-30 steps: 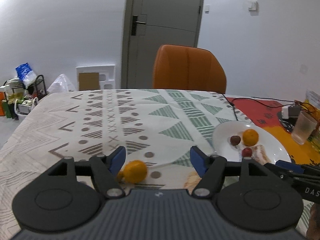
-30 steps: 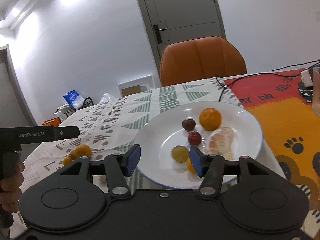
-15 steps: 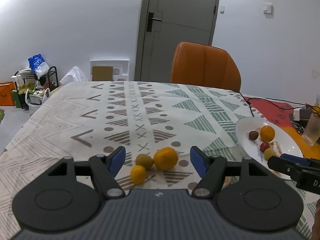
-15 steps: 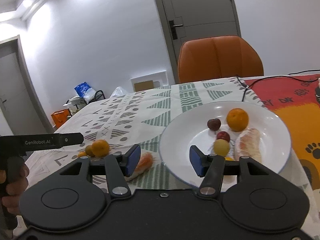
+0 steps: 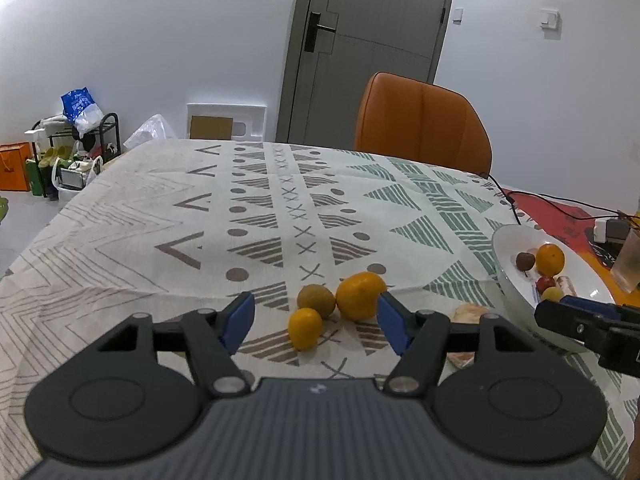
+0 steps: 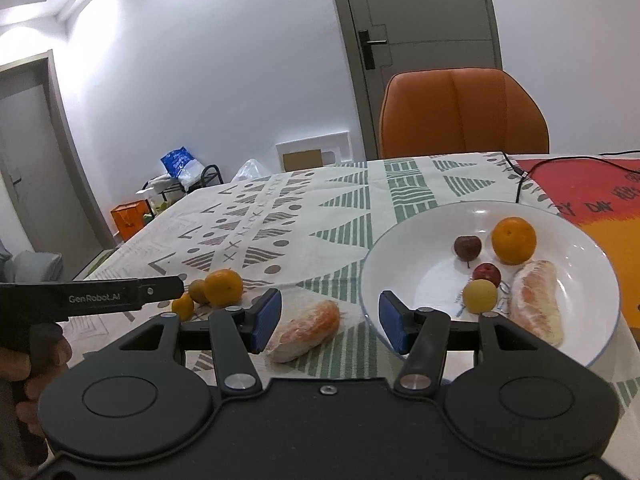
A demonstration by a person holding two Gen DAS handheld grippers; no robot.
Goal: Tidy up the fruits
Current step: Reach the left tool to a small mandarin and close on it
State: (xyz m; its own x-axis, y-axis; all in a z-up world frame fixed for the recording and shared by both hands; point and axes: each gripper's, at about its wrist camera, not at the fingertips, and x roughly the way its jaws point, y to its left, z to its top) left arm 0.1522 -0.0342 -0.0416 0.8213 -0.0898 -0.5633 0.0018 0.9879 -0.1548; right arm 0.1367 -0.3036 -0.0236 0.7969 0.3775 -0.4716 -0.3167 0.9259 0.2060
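Note:
A large orange [image 5: 360, 296], a brownish-green fruit [image 5: 316, 300] and a small orange [image 5: 305, 328] lie together on the patterned tablecloth. They sit between the blue pads of my left gripper [image 5: 316, 320], whose jaws are closing and grip nothing. My right gripper [image 6: 329, 320] stands open over a wrapped peeled citrus piece [image 6: 304, 330] lying beside the white plate [image 6: 580, 248]. The plate holds an orange [image 6: 513, 240], a dark plum [image 6: 467, 247], a red fruit [image 6: 487, 274], a yellow fruit [image 6: 480, 296] and another wrapped piece [image 6: 536, 300].
An orange chair [image 5: 424, 120] stands at the table's far side. A black cable [image 6: 532, 168] runs across a red and orange mat [image 6: 600, 184] right of the plate, near a clear cup [image 5: 630, 264]. A person's hand [image 6: 36, 360] holds the left gripper. Bags and a rack sit on the floor at left.
The left view swung left, so the three loose fruits came between its fingers, which narrowed slightly. The right view also shifted left: the wrapped piece now lies between its fingers, the plate further right.

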